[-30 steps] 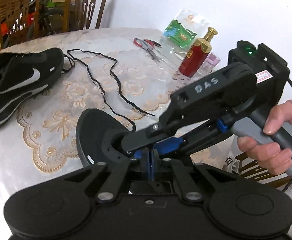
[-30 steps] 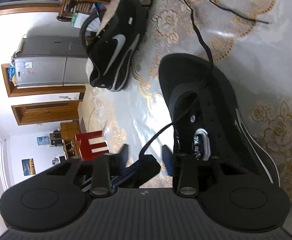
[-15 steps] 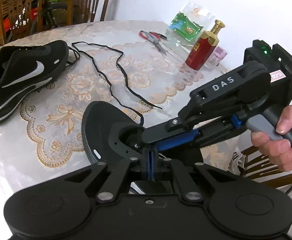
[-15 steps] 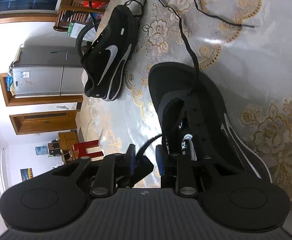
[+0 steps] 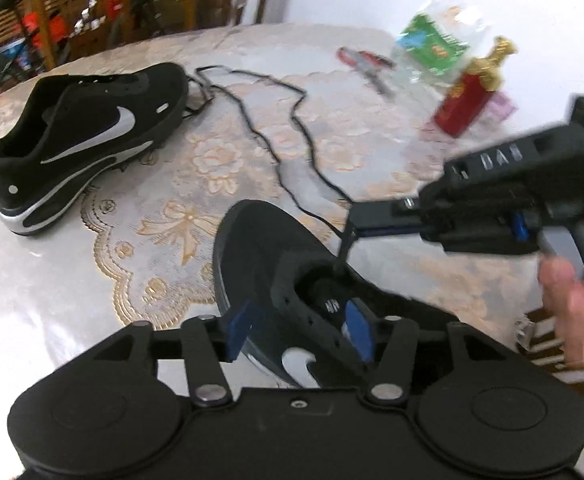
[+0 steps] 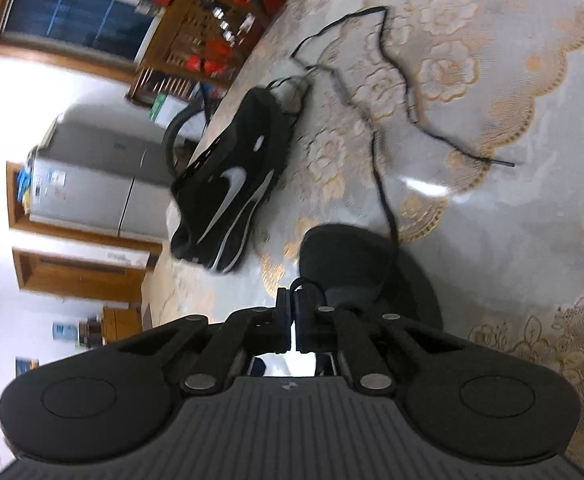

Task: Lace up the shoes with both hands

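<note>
A black lace-less shoe (image 5: 267, 256) lies on the lace tablecloth right in front of my left gripper (image 5: 300, 332), which is open with its blue pads (image 5: 239, 330) on either side of the shoe's eyelet row. My right gripper (image 5: 354, 227) hovers just above the shoe's throat, shut on the black lace (image 5: 342, 252), which runs taut down into the shoe. In the right wrist view the right gripper (image 6: 294, 302) pinches a loop of lace above the shoe's toe (image 6: 352, 252). The lace's loose length (image 6: 380, 168) trails over the table. A second black shoe (image 5: 83, 140) lies at the far left.
Red-handled scissors (image 5: 366, 64), a red bottle with a gold cap (image 5: 472, 96) and a green packet (image 5: 432, 44) sit at the table's far right. A person's hand (image 5: 576, 304) holds the right gripper's handle. Wooden chairs (image 5: 71, 12) stand behind the table; a grey fridge (image 6: 91, 192) stands beyond.
My left gripper has opened from shut. The right gripper has shut on the lace and drawn it up and away from the shoe, to the right.
</note>
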Demonstrator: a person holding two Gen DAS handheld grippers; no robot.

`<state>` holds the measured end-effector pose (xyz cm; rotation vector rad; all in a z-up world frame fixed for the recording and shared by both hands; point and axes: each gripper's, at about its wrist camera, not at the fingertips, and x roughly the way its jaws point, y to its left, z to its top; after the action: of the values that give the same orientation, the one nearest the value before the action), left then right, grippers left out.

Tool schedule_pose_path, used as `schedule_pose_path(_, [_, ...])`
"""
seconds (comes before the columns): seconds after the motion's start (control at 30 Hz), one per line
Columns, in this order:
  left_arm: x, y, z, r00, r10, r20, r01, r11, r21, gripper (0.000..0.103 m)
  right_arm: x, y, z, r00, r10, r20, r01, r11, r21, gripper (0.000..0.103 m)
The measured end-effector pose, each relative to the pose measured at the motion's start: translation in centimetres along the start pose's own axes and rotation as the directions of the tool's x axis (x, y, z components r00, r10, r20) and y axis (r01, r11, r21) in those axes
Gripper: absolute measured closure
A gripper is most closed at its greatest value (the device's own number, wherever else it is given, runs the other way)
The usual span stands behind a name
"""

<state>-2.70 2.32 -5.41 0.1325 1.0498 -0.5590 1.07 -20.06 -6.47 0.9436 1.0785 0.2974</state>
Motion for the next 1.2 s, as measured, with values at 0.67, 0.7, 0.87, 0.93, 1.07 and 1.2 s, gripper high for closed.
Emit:
schedule_pose_path(0.67, [0.5,-0.6,0.2,0.991,0.135,-0.021,-0.136,0.990,-0.039,0.068,3.0,-1.6,-4.1,0.989,-0.019,0.146,0.022,1.000,-0.022,0.100])
schedule_pose_path(0.7, [0.5,-0.4,0.2,0.991,0.135,-0.020,-0.136,0.990,-0.043,0.068,3.1,-1.5,-4.1,0.988,-0.013,0.151,0.016,1.000,-0.020,0.100])
schedule_pose_path(0.87, [0.6,0.2,-0.1,0.990,0.138,-0.016,-0.138,0.988,-0.062,0.063,3.0,-1.7,-3.8,0.989,0.020,0.147,-0.025,0.999,0.030,0.100])
schedule_pose_path(0.93, [0.5,0.4,-0.3,0.990,0.138,-0.011,-0.138,0.987,-0.077,0.061,3.0,-1.5,-3.9,0.990,0.018,0.139,-0.021,1.000,0.021,0.100])
schedule_pose_path(1.07, [0.3,1.0,-0.8,0.990,0.142,0.003,-0.141,0.984,-0.107,0.056,2.9,0.1,-4.4,0.991,-0.023,0.130,0.029,0.998,-0.048,0.100])
schedule_pose_path(1.2, [0.0,1.5,-1.6,0.989,0.149,0.024,-0.145,0.980,-0.136,0.052,2.9,2.0,-5.5,0.989,-0.039,0.146,0.058,0.990,-0.127,0.100])
